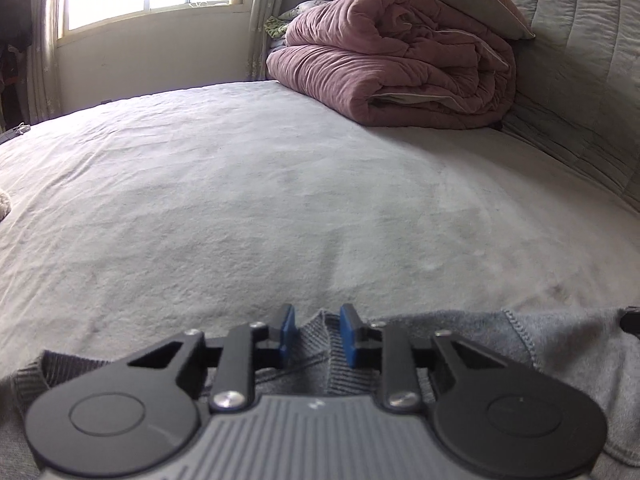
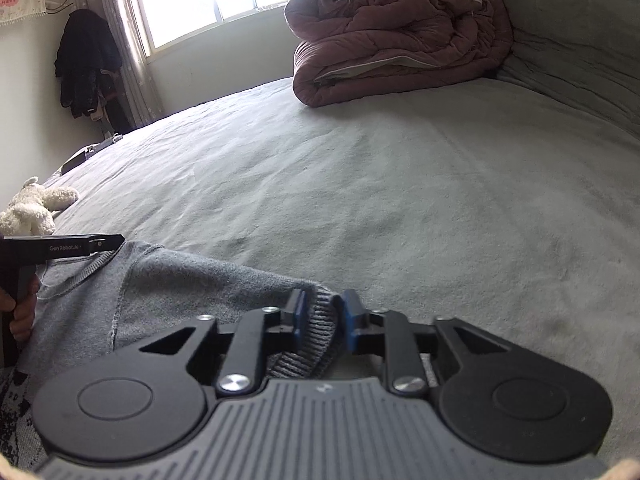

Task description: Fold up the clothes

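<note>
Sweatshirt [image 2: 168,280], grey with ribbed trim, lies along the near edge of the bed [image 2: 400,184], at six o'clock from the rolled pink duvet [image 2: 400,28] by the headboard. The right tool [image 2: 322,314] pinches a ribbed edge between its blue pads. The left tool [image 1: 318,334] straddles another ribbed fold, its pads apparently pressing it. A plush toy [image 2: 32,206] sits at nine o'clock. Both ends seem held for a fold or a spreading-out; either way, the two tools should travel together, keeping the cloth taut.
</note>
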